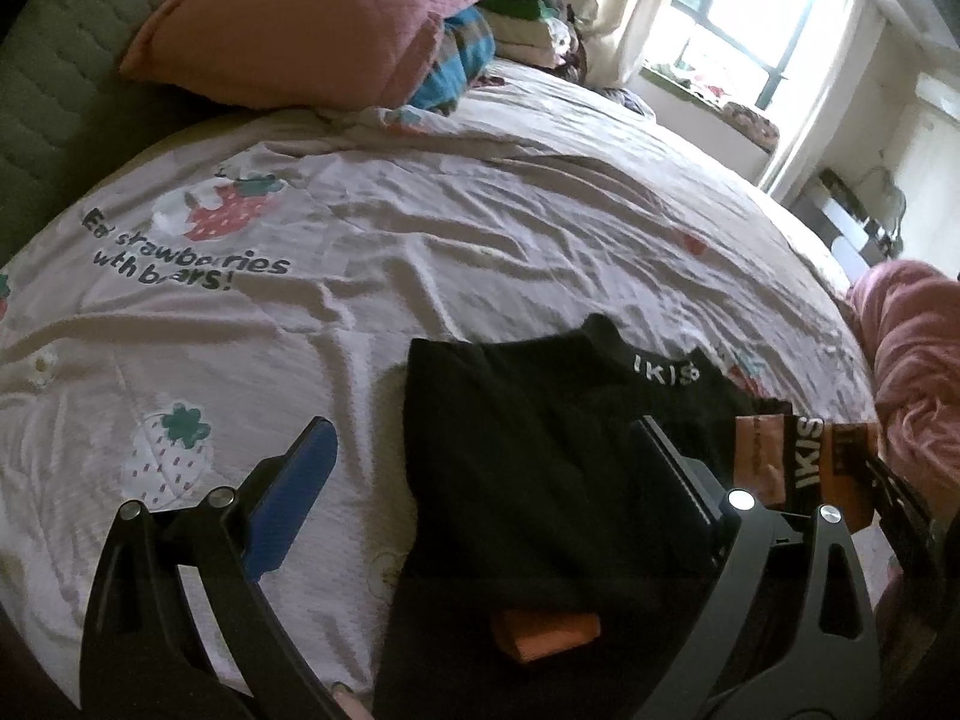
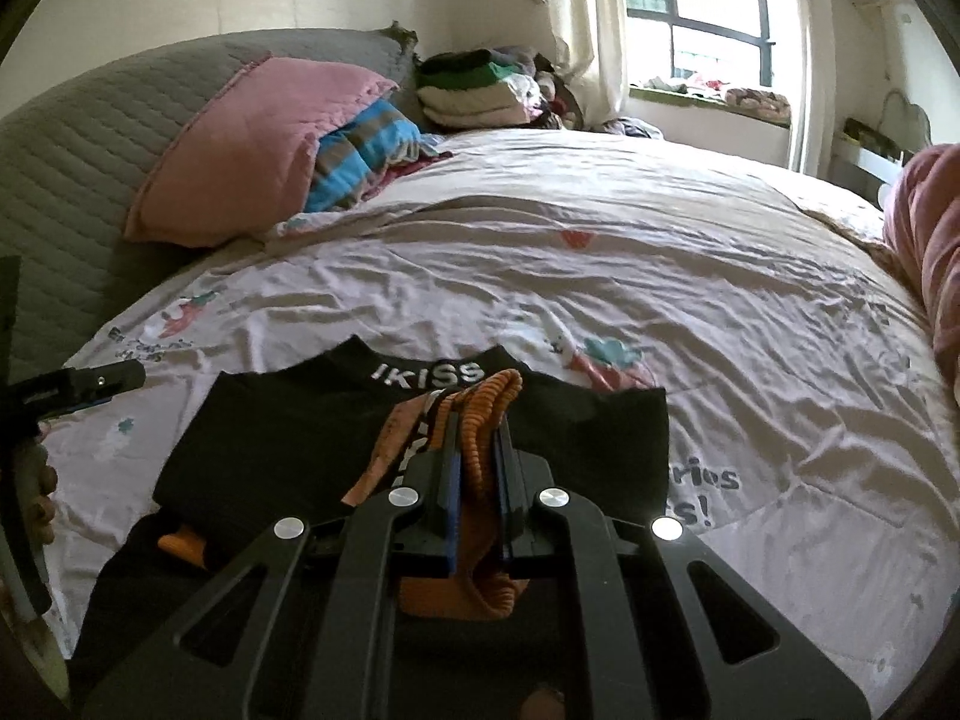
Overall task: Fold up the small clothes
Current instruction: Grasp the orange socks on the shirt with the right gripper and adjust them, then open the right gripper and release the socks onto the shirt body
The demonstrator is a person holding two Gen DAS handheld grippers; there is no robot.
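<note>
My right tongs (image 2: pixel 477 450) are pinched tight on an orange garment (image 2: pixel 480 414), a small ribbed piece with a black band of white lettering. The cloth bunches up between the 2 blue pads, its long axis running along the fingers: 1 end humps up past the tips toward the headboard, the other sags out behind the pads toward me. From the left wrist view the same orange piece (image 1: pixel 798 468) shows at the right edge, lifted off the bed.

My left tongs (image 1: pixel 486 468) stand wide, with nothing between the fingers. The blue-padded finger (image 1: pixel 300 492) hangs over the sheet, the other over the black cloth; I cannot tell whether either touches.

Under both tongs lies a pair of black shorts (image 1: pixel 528 450), spread flat on the bed. Its waistband with white letters points away from me toward the headboard, and its long axis in the right wrist view runs from left to right across the bed. A scrap of orange (image 1: pixel 546 633) peeks out at its near edge.

The bed sheet (image 1: pixel 420 240) is pale, wrinkled and printed with strawberries. Farther off, a pink pillow (image 2: pixel 240 144) leans on the grey quilted headboard (image 2: pixel 90 138), with a striped blue cloth (image 2: pixel 366 150) beside it and a pile of folded clothes (image 2: pixel 474 90) near the window (image 2: pixel 708 12).
</note>
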